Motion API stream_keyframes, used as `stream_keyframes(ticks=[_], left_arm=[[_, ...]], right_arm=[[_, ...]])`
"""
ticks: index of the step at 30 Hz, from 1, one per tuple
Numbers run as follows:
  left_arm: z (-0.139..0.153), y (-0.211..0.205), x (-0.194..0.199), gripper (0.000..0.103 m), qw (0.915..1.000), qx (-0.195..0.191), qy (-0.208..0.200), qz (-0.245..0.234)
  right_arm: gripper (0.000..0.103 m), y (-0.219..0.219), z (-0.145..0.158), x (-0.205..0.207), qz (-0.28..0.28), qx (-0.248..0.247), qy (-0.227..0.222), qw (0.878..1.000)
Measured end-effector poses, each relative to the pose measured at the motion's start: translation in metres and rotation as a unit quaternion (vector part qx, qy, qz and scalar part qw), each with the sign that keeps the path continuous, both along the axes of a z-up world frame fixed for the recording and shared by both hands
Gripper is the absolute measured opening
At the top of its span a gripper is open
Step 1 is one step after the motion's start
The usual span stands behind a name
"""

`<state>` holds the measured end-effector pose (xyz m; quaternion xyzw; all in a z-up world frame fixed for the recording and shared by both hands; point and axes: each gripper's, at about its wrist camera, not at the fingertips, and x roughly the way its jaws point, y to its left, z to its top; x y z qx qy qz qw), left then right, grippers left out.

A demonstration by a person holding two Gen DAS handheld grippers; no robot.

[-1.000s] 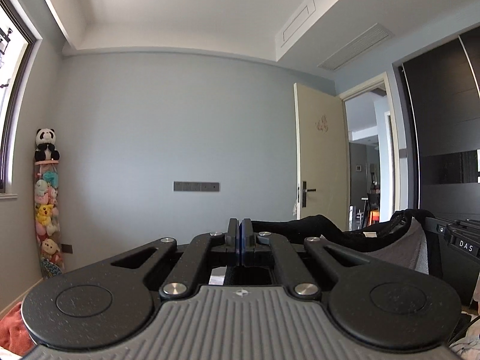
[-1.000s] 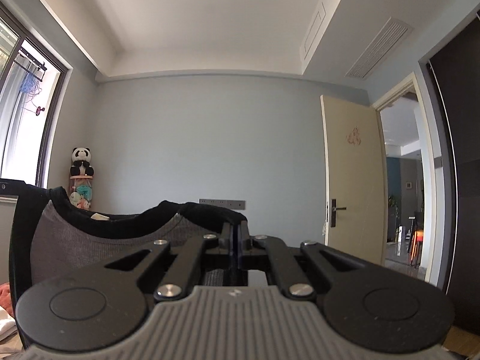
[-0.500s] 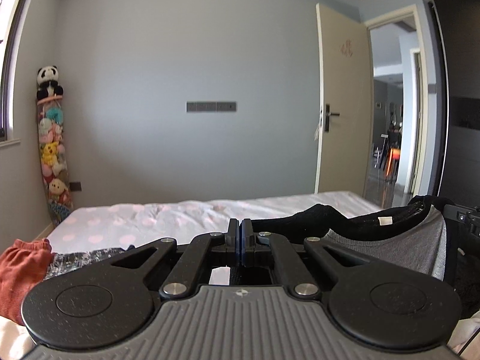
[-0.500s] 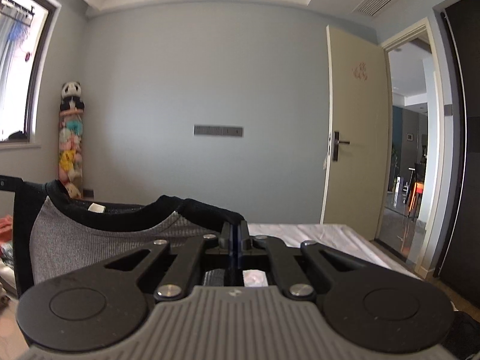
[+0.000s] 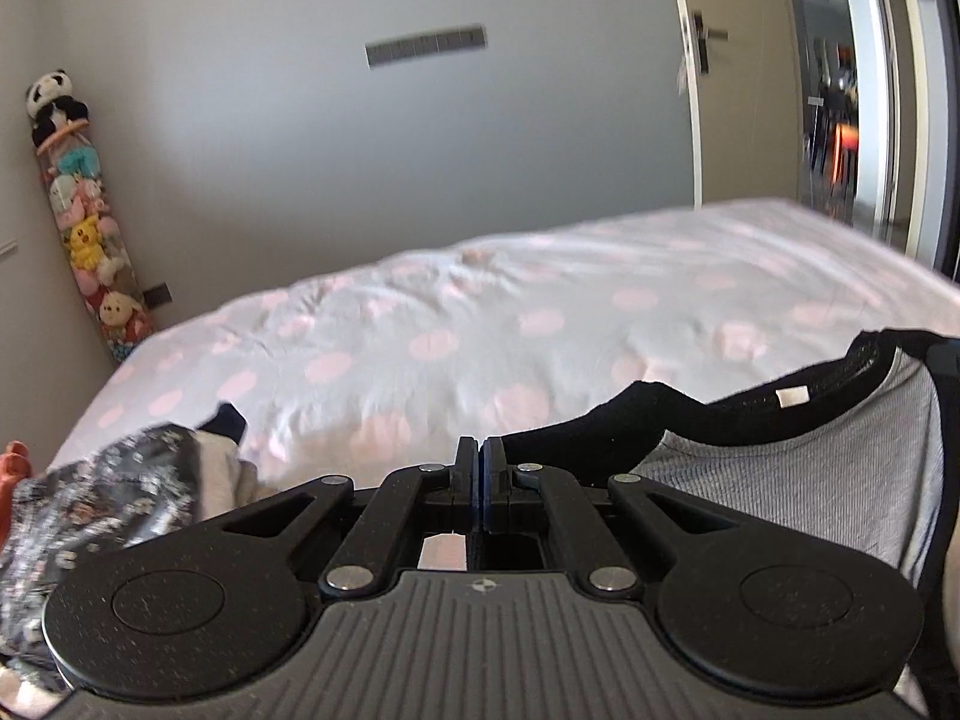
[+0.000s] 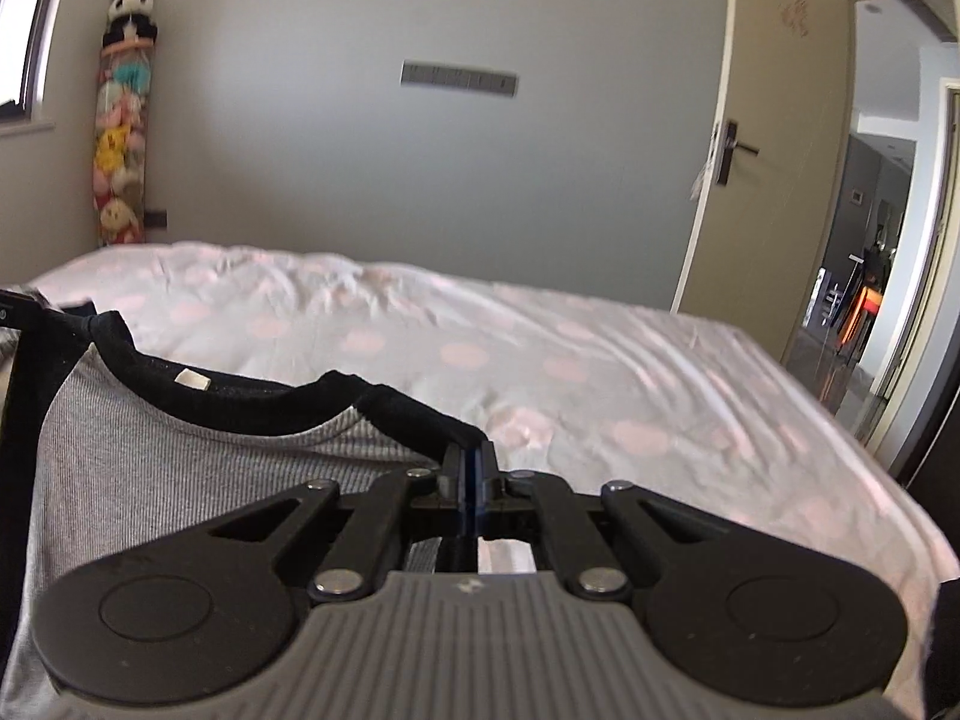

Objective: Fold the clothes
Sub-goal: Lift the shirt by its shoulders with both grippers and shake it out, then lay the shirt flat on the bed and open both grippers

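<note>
A grey ribbed top with a black collar (image 5: 798,480) hangs stretched between my two grippers above the bed. My left gripper (image 5: 481,450) is shut on the black edge of one shoulder. My right gripper (image 6: 471,457) is shut on the black edge of the other shoulder. The same top (image 6: 156,456) fills the left of the right wrist view, with a small white label inside the collar. The lower part of the top is hidden behind the grippers.
A bed (image 5: 540,312) with a white sheet with pink dots lies ahead. A pile of patterned, cream and orange clothes (image 5: 114,498) sits at its near left. A column of plush toys (image 5: 84,216) stands in the left corner. An open door (image 6: 774,180) is at the right.
Both grippers have tilted and come down with the top: the ceiling has left the views and the bed now fills the middle. The jaws have stayed shut.
</note>
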<state>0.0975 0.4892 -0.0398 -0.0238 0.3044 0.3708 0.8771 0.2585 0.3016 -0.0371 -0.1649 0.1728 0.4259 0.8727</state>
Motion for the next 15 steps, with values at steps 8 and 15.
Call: stream_keyframes(ticks=[8,15], left_arm=[[-0.087,0.045,0.048,0.0,0.9975,-0.028,0.065,-0.002],[-0.136,0.072,0.068,0.0,0.9934,-0.066,0.094,-0.002]], right_arm=[[0.004,0.07,-0.09,0.055,0.001,-0.063,0.042,0.997],[0.005,0.098,-0.139,0.072,0.001,-0.098,0.066,0.993]])
